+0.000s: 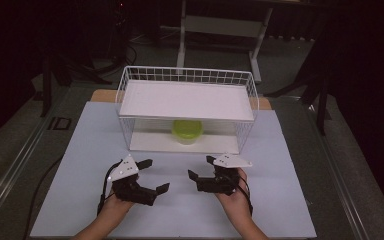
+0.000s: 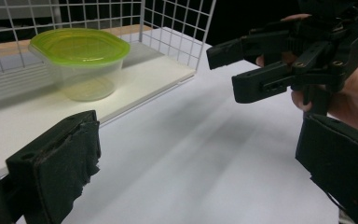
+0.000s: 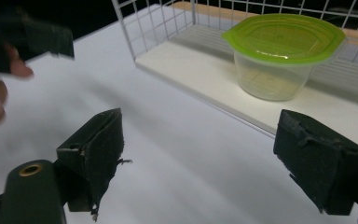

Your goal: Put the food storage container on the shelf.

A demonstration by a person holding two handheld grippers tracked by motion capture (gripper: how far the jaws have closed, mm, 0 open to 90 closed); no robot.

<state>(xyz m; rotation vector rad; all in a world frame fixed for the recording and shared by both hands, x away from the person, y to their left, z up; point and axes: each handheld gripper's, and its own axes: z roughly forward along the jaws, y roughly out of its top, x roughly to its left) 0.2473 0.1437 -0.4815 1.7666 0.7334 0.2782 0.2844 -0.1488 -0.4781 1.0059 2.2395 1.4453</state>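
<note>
The room is dark, with light falling mostly on the bench (image 1: 280, 200), which has a pale white top. Around it lies a grey floor (image 1: 10, 150). At 12 o'clock stands a white metal frame (image 1: 220, 25) of some furniture. At 10 o'clock are dark cables (image 1: 125, 50).

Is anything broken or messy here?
Mostly tidy. The tub stands upright on the rack's lower shelf, its green lid on. The one odd thing: the black pads on the right gripper and the left gripper look frayed, with torn edges.
</note>
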